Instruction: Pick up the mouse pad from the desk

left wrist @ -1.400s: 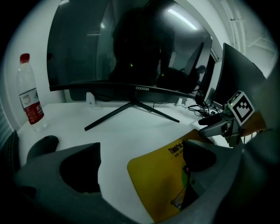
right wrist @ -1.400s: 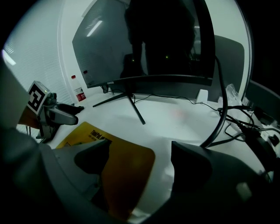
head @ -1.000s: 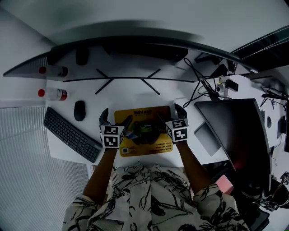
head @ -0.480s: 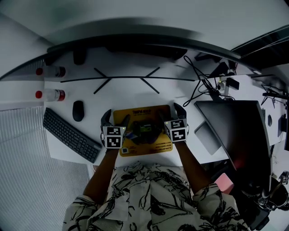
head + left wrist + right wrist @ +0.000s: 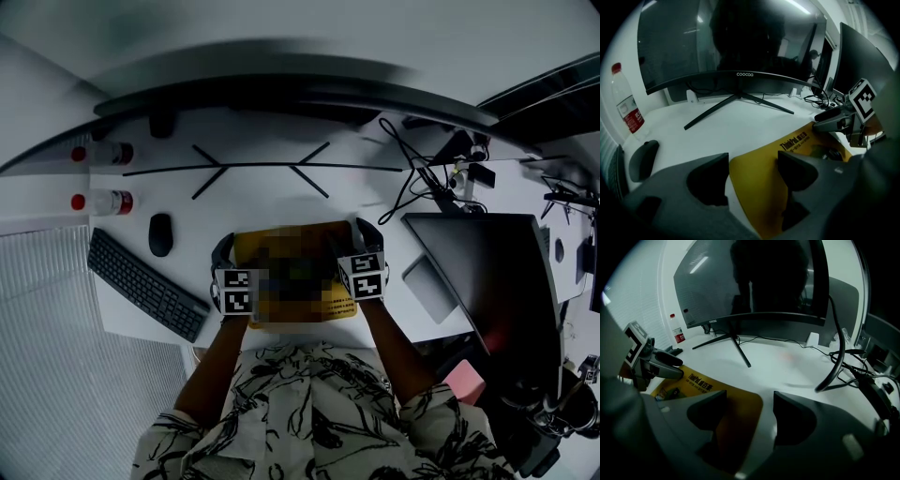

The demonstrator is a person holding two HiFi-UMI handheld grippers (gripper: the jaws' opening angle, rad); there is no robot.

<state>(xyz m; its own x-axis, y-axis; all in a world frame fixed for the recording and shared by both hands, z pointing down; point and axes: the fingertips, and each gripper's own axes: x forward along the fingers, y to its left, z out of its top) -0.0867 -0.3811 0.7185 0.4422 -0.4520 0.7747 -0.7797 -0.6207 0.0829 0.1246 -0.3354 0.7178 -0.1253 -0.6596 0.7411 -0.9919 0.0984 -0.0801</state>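
On the white worktop (image 5: 281, 192), before the curved monitor (image 5: 281, 94), the yellow mouse pad (image 5: 757, 185) lies flat. The left gripper (image 5: 751, 164) stands over its left edge, the right gripper (image 5: 749, 401) over its right edge. Both pairs of jaws are apart and closing, with the pad's edge between them, not yet pinched.

1. We read "coocaa" in small pale letters on the lower bezel of the monitor (image 5: 731, 47), well beyond the left gripper (image 5: 752, 161). That gripper's jaws are closing with the pad's corner between them.
2. "ThinkPad" is printed in black on the yellow mouse pad (image 5: 759, 187), just past that gripper's right-hand jaw. We cannot read the smaller characters after it.
3. Beside the right gripper (image 5: 747, 401), whose jaws are also closing astride a pad corner, the same line is too slanted to read.
4. The bottle (image 5: 627, 105) left of the left gripper has an unreadable red label.
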